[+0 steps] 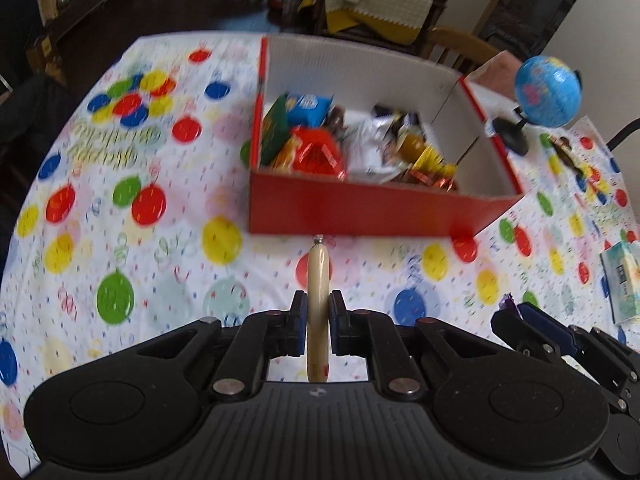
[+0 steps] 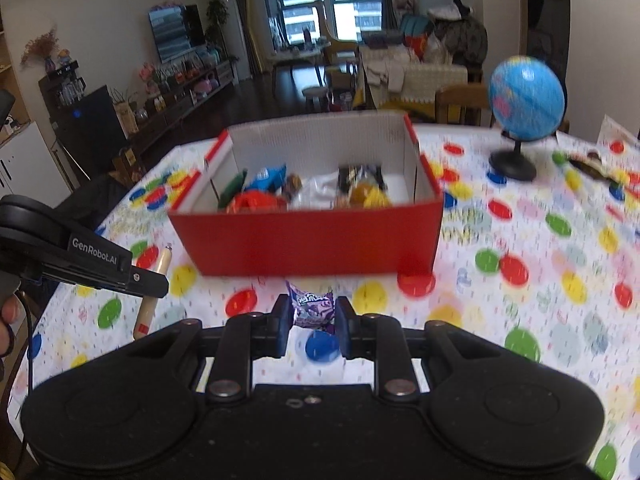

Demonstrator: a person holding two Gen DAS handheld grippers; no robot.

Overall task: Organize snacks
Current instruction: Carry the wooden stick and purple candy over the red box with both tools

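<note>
Left gripper (image 1: 319, 322) clamped on a pale sausage stick (image 1: 318, 280), held across its middle so both ends poke out, above the bench (image 1: 168, 240) just short of the red box (image 1: 360, 204). Right gripper (image 2: 311, 318) pinching a purple candy wrapper (image 2: 310, 304) by its lower part, also in front of the box's near wall. Box already crowded with packets (image 1: 312, 152) on the left and middle, bare floor only at the right end. Likely next: over the near wall and release inside. Risks, as judged: sausage is smooth and round, so may swivel or slide in the pads if tilted; a low approach could catch the near wall and shove the light box; two grippers side by side may bump at the narrow opening; crinkly wrapper may cling to a pad on release; globe (image 1: 548, 92) close to the box's right side, easy to knock.
</note>
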